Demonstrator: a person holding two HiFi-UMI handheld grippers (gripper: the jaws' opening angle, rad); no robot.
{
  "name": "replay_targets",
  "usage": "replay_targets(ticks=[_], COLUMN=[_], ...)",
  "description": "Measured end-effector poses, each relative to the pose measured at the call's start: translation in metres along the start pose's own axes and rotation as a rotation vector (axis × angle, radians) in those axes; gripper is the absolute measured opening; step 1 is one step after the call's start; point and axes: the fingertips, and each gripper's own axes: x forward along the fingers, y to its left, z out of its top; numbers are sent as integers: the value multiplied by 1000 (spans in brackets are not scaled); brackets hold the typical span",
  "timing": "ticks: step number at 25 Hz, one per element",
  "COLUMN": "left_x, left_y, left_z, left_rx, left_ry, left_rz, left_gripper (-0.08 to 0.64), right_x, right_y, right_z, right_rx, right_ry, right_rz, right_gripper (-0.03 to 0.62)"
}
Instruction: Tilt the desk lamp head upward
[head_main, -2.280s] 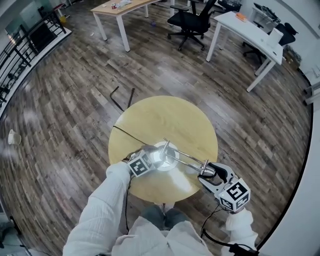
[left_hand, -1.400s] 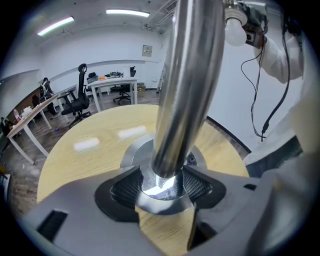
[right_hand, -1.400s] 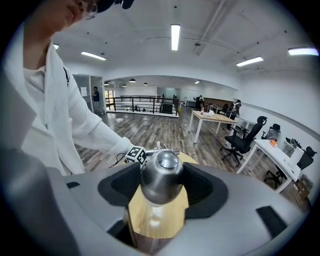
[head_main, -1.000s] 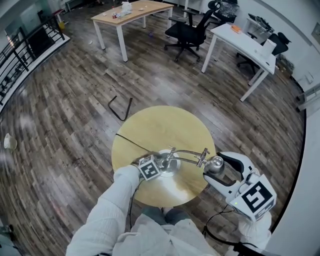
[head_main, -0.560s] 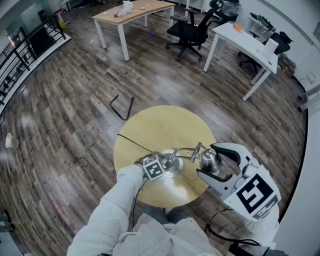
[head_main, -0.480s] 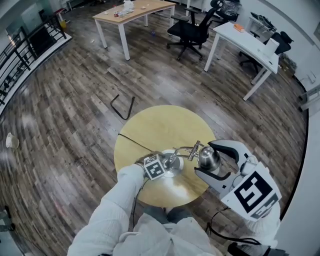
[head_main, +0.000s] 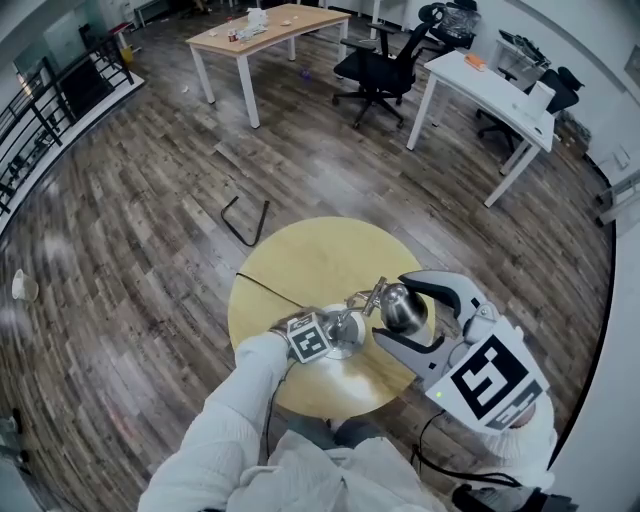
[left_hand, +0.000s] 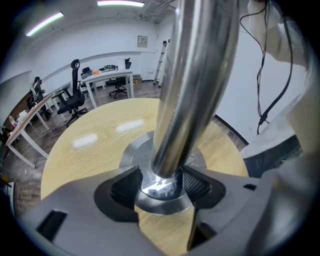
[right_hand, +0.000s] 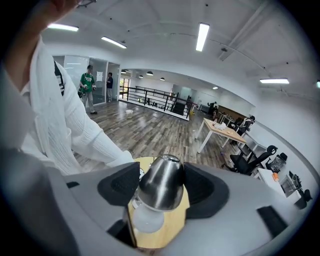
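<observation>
Since the earliest frame, the lamp head (head_main: 402, 306) is seen carried up and in from the counter's right edge. It is now held above the round wooden counter (head_main: 300, 262), close to the lamp base (head_main: 347, 335), with the jointed arm folded short.

- Right tongs (head_main: 392, 310): clamped across the chrome shade, which is seated between both ribbed pads in the right gripper view. The frosted bulb (right_hand: 145, 220) is pointed back toward the camera, below the shade.
- Left tongs (left_hand: 162, 186): closed on the lamp stem (left_hand: 192, 80) just above the base disc, so the base is pinned to the counter.

Step judged in hand: the head is being swung upward, and is well along.

Handling notes:
- The stem grip should be kept firm so the base is not dragged or tipped as the head is raised.
- The shade is smooth and tapered, so a slip toward the narrow end is a risk. It is best rotated about its own joint in a slow arc, not pulled.
- Pressure on the bulb is to be avoided.
</observation>
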Motion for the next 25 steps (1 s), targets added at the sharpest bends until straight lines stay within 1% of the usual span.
replay_targets(ticks=[3, 5, 6, 7, 9, 10, 11, 12, 13, 14, 15, 16, 18, 20, 22, 24, 25], left_x=[-1, -5, -8, -14, -30, -41, -54, -67, -81, -95, -108, -119, -136, -148, -156, -159, -160], left_y=[2, 3, 2, 0, -2, -1, 0, 1, 1, -1, -5, -12, -32, -56, -81, -104, -114], left_z=[0, -2, -3, -5, -3, -1, 1, 3, 3, 4, 4, 4, 5, 10, 20, 30, 33], left_rx=[0, -19, -46, -89, -223, -298, -372, -439, -493, -532, -554, -564, -573, -587, -613, -650, -666], left_ry=[-25, -55, -72, -92, -167, -228, -297, -369, -438, -499, -551, -593, -661, -723, -785, -843, -866], left_rz=[11, 27, 30, 29, 19, 19, 25, 36, 49, 65, 82, 97, 117, 124, 112, 72, 52], left_gripper=[264, 264, 264, 264, 264, 264, 264, 264, 259, 239, 224, 210, 194, 167, 142, 130, 126], right_x=[-7, -21, -31, -43, -73, -88, -104, -118, -129, -135, -135, -129, -101, -65, -27, 8, 24], right_y=[-2, -6, -9, -14, -32, -46, -61, -76, -87, -93, -93, -85, -57, -22, 13, 44, 58], right_z=[2, 8, 11, 11, 5, -6, -24, -49, -80, -114, -148, -178, -229, -262, -275, -275, -274], right_rx=[11, 60, 101, 158, 309, 401, 502, 607, 712, 808, 893, 963, 1066, 1132, 1175, 1199, 1206], right_ry=[-93, -205, -270, -335, -476, -547, -607, -649, -670, -672, -660, -636, -562, -477, -421, -390, -379], right_rz=[-40, -69, -83, -102, -177, -246, -338, -450, -568, -672, -745, -785, -799, -764, -684, -588, -547], right_gripper=[281, 281, 281, 281, 281, 281, 281, 281, 279, 279, 279, 279, 279, 279, 273, 236, 202])
